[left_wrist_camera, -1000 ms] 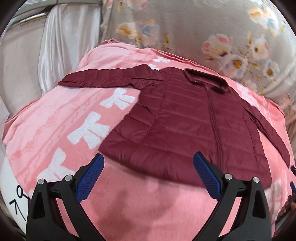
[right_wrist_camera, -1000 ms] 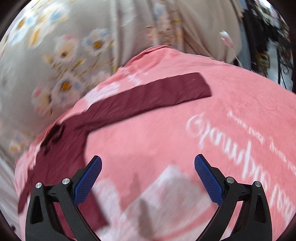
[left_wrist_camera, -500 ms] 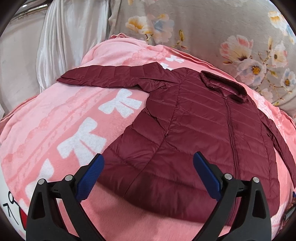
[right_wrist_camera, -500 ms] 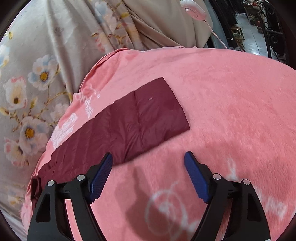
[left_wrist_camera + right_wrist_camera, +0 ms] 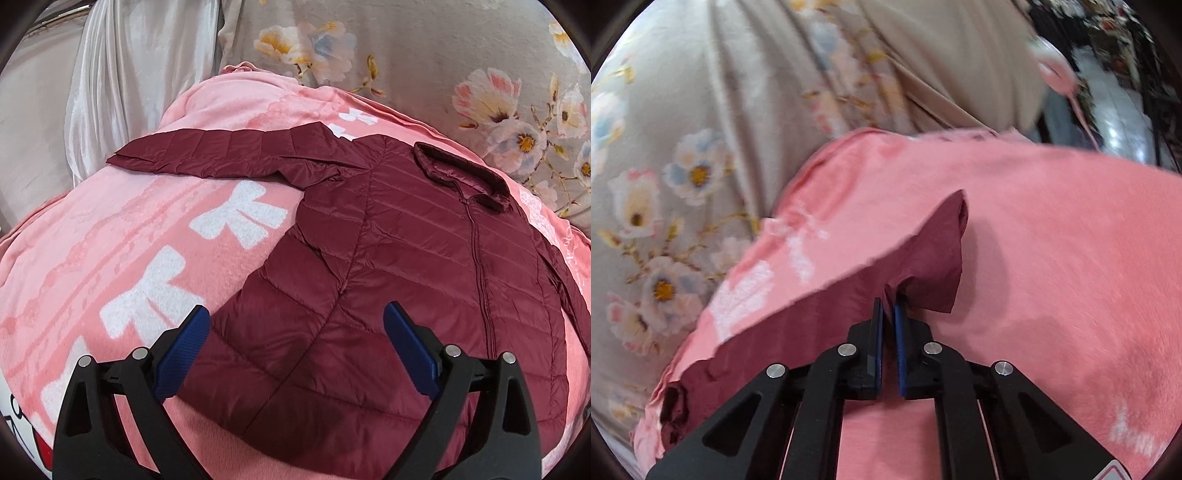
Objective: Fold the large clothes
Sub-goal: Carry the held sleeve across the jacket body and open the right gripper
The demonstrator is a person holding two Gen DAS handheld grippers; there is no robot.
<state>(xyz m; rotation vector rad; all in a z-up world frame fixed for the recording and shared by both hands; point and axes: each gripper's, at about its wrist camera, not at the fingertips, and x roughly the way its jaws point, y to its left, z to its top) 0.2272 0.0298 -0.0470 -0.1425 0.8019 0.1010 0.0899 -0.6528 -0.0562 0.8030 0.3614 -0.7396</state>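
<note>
Jacket [image 5: 406,258] lies flat, collar pointing away; left gripper [image 5: 295,347] fingers spread, right gripper [image 5: 888,306] pinching its sleeve [image 5: 923,258].

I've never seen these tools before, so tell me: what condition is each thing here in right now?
Maroon quilted puffer jacket: spread flat, zipped, unfolded.
Jacket's far sleeve cuff: pinched, lifted off pink fleece blanket.
Left gripper: jaws open, empty, over the hem.
Right gripper: jaws shut on the cuff.
</note>
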